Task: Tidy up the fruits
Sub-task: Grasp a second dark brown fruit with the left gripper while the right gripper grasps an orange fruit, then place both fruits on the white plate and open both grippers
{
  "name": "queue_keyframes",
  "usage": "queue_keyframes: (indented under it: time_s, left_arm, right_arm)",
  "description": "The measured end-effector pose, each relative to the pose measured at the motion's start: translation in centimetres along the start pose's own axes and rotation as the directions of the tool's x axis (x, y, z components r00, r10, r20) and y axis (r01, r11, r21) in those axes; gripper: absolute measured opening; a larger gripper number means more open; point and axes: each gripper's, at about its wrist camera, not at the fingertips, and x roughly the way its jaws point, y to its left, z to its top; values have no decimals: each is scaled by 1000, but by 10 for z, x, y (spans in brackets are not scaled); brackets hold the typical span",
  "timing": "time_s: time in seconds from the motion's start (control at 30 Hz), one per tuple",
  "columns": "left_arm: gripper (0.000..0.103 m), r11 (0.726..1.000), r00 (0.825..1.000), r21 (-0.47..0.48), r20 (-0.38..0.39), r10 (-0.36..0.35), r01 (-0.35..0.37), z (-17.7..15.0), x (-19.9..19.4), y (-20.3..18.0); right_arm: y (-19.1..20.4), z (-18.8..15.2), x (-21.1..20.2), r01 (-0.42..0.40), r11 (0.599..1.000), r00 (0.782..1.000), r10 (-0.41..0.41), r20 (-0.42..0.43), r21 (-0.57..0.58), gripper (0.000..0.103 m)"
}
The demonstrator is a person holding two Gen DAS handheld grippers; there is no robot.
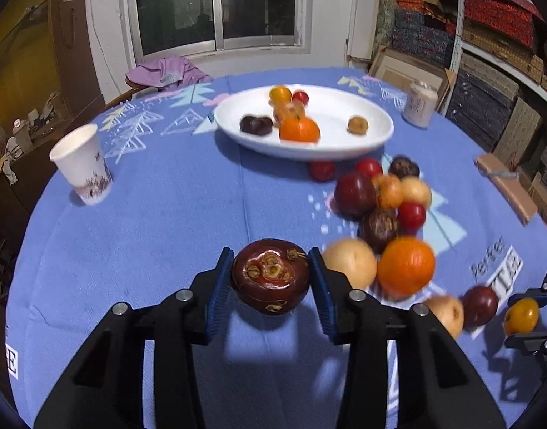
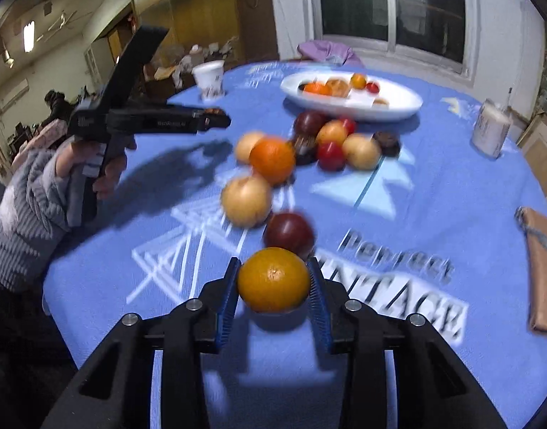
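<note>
Left wrist view: the left tool [image 1: 270, 279] pinches a dark maroon mangosteen [image 1: 270, 276] between its blue pads [image 1: 219, 287], held just above the blue tabletop [image 1: 148, 221] on the near side of the white oval dish [image 1: 344, 136]. Right wrist view: the right tool [image 2: 273, 280] pinches a small orange citrus fruit [image 2: 273, 280] the same way, also on the near side of the dish [image 2: 398, 107], with a dark red plum [image 2: 288, 235] just behind it. No earlier look is at hand, so only the grips themselves can be told. Between the tools and the dish lies a loose heap of fruit [image 1: 384, 207]: a large orange [image 1: 405, 265], pale yellow rounds, red and dark ones, some touching. Inside the dish sit an orange, a dark fruit, a small brown one and a few more. Left of the dish stands a paper cup [image 1: 83, 162]; right of it a pale can [image 1: 419, 104]. Farther right of the dish, near the tabletop's edge, lies a flat brown packet [image 1: 505, 186].
</note>
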Motion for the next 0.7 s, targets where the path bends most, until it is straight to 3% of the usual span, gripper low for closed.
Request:
queue_keyframes:
  time_s: [0.17,0.33,0.53,0.7]
  left_arm:
    - [42,1000,999,1,48,2,-2,58,5,-6]
    - [42,1000,997,-9,72,15,-14,103,30,-13]
    - [42,998,998,-12,44,55,-55,138,83,-16]
    - [42,997,997,-8,0,77,-77,153,128,-11]
  right_arm:
    - [-28,70,-10,11,999,993,-14,121,33,38]
    - [-68,143,24,51,993,985,-67,159,105,38]
    - [-106,195,91,108,980,986,-127,107,166,38]
    - [-126,210,144,132,973,990,-139,28,190,38]
